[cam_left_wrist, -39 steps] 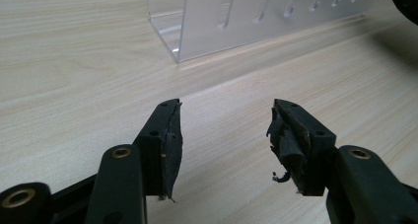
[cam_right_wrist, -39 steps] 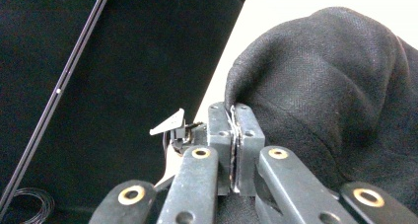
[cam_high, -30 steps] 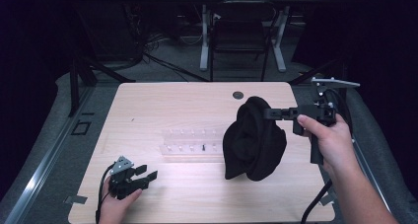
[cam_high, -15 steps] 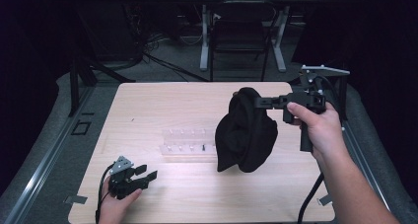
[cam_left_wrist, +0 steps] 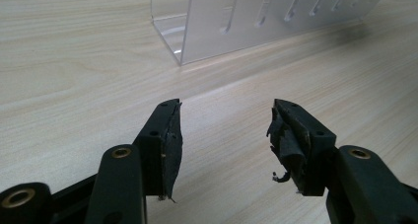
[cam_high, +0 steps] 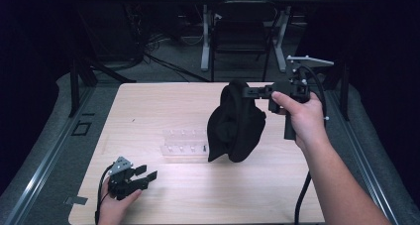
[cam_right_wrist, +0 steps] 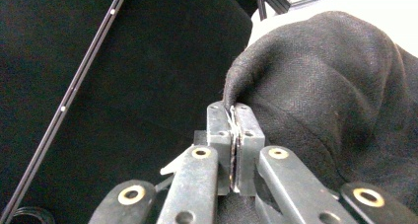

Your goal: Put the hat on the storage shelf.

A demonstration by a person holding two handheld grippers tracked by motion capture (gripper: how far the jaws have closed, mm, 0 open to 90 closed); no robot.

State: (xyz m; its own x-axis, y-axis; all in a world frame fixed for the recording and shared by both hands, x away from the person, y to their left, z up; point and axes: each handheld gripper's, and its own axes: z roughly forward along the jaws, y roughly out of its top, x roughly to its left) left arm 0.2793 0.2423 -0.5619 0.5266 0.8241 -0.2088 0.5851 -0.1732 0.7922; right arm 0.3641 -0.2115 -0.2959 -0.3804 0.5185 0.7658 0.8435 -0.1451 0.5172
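A black cloth hangs in a bunch above the table's middle right, pinched at its top by my right gripper, which is held level and pointing left. In the right gripper view the jaws are pressed together on a fold of the black cloth at my right gripper. My left gripper rests on the table at the near left, jaws apart. In the left gripper view my left gripper is open over bare wood with nothing between its worn pads.
A clear plastic rack lies on the wooden table just left of the hanging cloth; the same clear rack lies ahead of the left jaws. Dark floor, cables and table legs lie beyond the far edge.
My right gripper has lifted the black cloth off the table and carried it leftward; the cloth now hangs lower edge near the rack. The left hand has stayed still.
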